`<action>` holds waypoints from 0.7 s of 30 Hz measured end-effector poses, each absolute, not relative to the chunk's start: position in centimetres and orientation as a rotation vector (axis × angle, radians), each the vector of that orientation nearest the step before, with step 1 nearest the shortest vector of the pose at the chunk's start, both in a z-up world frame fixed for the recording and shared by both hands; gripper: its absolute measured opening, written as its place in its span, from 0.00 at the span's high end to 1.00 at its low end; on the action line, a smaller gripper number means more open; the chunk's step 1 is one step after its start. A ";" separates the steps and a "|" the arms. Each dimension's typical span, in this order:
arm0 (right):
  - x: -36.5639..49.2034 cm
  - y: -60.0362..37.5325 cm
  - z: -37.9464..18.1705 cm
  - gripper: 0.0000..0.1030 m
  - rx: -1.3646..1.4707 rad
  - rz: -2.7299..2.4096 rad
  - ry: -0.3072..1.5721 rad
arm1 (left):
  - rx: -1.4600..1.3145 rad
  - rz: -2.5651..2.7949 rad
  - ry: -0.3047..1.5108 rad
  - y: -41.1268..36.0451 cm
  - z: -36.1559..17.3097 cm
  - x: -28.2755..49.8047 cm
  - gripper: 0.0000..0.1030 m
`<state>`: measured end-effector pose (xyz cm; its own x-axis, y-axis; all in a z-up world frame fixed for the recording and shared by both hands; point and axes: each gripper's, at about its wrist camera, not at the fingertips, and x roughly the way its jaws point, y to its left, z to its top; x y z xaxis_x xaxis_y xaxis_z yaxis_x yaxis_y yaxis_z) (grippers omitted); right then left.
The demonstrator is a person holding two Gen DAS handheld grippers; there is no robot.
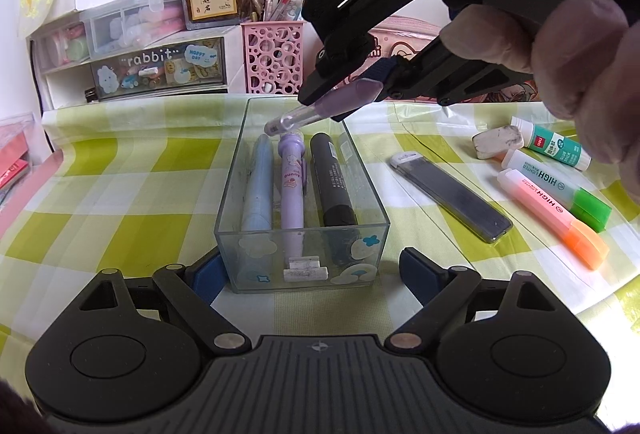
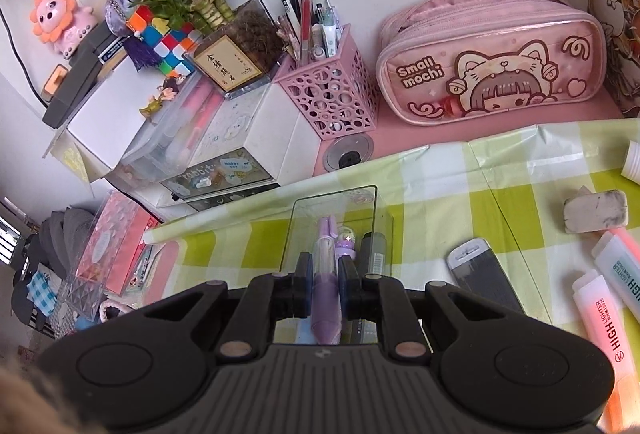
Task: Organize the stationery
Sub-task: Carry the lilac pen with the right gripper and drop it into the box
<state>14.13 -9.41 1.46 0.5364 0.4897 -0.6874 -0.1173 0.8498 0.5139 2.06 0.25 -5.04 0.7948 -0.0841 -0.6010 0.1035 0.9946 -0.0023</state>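
A clear glass box (image 1: 304,266) sits on the green checked cloth and holds a blue pen (image 1: 258,190), a purple pen (image 1: 292,190) and a black marker (image 1: 334,186). My left gripper (image 1: 312,272) straddles the box's near end; its blue pads (image 1: 206,276) stand beside the walls, with a gap showing on the right side. My right gripper (image 1: 346,96) (image 2: 326,274) is shut on a lilac pen (image 1: 320,110) (image 2: 326,298). That pen's clear tip hangs over the far end of the box (image 2: 360,202). A gloved hand (image 1: 560,50) holds the right gripper.
Right of the box lie a dark flat case (image 1: 452,198), a worn eraser (image 1: 498,141), a glue stick (image 1: 552,148), a green highlighter (image 1: 560,186) and an orange one (image 1: 552,218). A pink pen cup (image 1: 274,58), a drawer unit (image 1: 156,70) and a pink pencil case (image 2: 492,66) line the back.
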 end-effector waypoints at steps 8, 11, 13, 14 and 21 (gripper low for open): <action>14.2 -8.4 0.2 0.83 0.463 0.449 1.017 | 0.032 -0.101 0.645 0.3 -5.0 2.1 0.16; 14.2 -8.0 0.0 0.82 0.475 0.477 1.036 | 0.032 -0.101 0.645 0.3 -5.0 2.1 0.16; 14.1 -7.8 0.0 0.81 0.469 0.503 1.048 | 0.032 -0.101 0.645 0.3 -5.0 2.0 0.16; 14.0 -7.7 0.0 0.80 0.467 0.510 1.048 | 0.032 -0.101 0.645 0.3 -5.0 2.1 0.16; 13.7 -7.9 0.3 0.80 0.452 0.518 1.041 | 0.032 -0.101 0.645 0.3 -5.0 2.1 0.16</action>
